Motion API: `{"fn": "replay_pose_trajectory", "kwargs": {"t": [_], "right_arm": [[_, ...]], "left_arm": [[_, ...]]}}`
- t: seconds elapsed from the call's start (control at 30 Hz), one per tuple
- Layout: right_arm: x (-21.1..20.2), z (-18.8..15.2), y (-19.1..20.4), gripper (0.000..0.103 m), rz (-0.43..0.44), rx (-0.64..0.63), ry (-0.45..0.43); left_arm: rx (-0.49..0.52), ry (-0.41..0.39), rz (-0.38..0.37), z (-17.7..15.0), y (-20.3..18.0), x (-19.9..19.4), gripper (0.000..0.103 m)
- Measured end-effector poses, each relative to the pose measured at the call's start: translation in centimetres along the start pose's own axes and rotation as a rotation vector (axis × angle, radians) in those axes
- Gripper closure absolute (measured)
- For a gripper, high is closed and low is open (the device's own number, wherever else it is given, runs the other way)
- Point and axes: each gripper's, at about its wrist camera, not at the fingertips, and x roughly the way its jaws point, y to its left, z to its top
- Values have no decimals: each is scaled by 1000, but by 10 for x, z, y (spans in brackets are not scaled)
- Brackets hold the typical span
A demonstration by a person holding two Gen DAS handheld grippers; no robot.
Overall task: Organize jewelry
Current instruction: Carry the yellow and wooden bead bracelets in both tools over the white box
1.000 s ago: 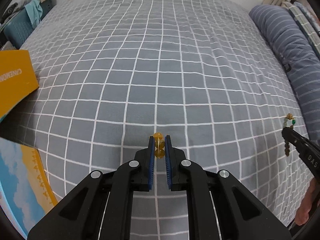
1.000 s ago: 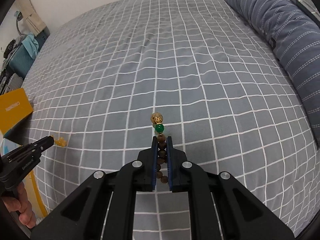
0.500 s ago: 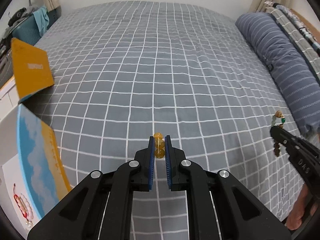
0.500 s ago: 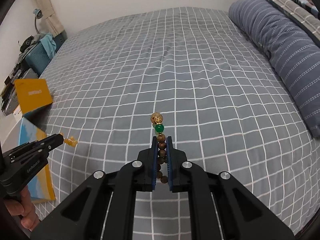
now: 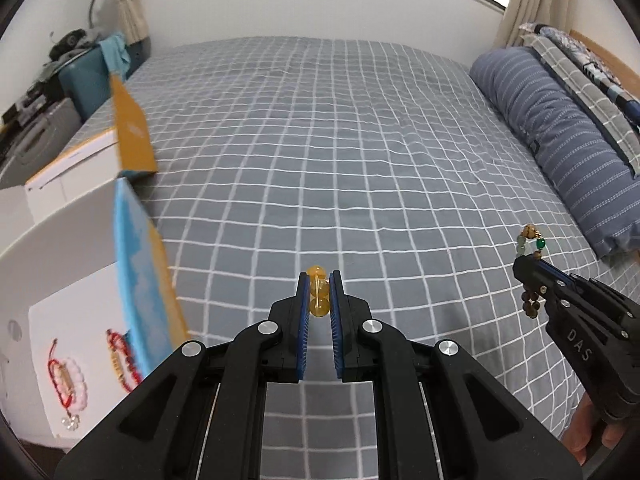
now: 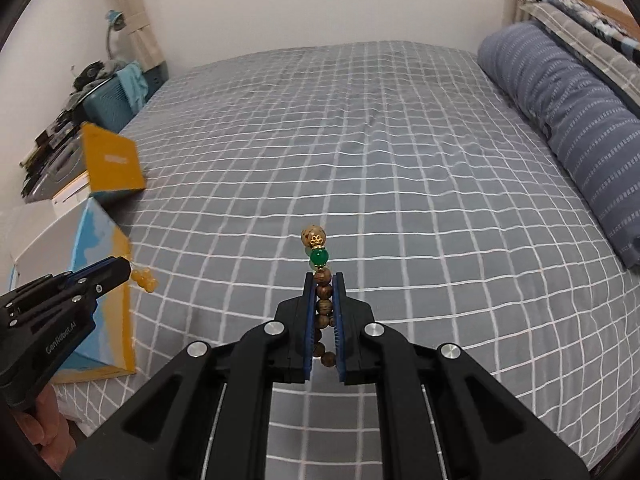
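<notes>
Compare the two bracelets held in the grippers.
The amber bead bracelet has large translucent yellow beads of one kind; the wooden bead bracelet mixes small brown beads with a green and a gold one. The left gripper holds the amber, the right gripper the wooden. Both are clamped above the bed.

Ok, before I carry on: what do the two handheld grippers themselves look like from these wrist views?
Both are matte black, angular linkage bodies with round silver pivot bolts. Each finger carries a ribbed blue pad. The left gripper bears white "GenRobot.AI" lettering on its side; the right gripper shows white "DAS". No cables or sleeves are visible; only part of a bare hand shows under the right one.
</notes>
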Motion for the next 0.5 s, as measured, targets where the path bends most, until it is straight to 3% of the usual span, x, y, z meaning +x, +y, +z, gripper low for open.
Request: {"fn": "replay_pose_trajectory", "kwargs": {"t": [0.23,0.5], "right_arm": [[-4,2,52,96,58,-70,-16],[-3,10,127,96,137,-153,-23]], "left_arm": [[-60,-30,-5,-12,43,-34,94],[-126,-97,95,-23,111,-81,94]]}}
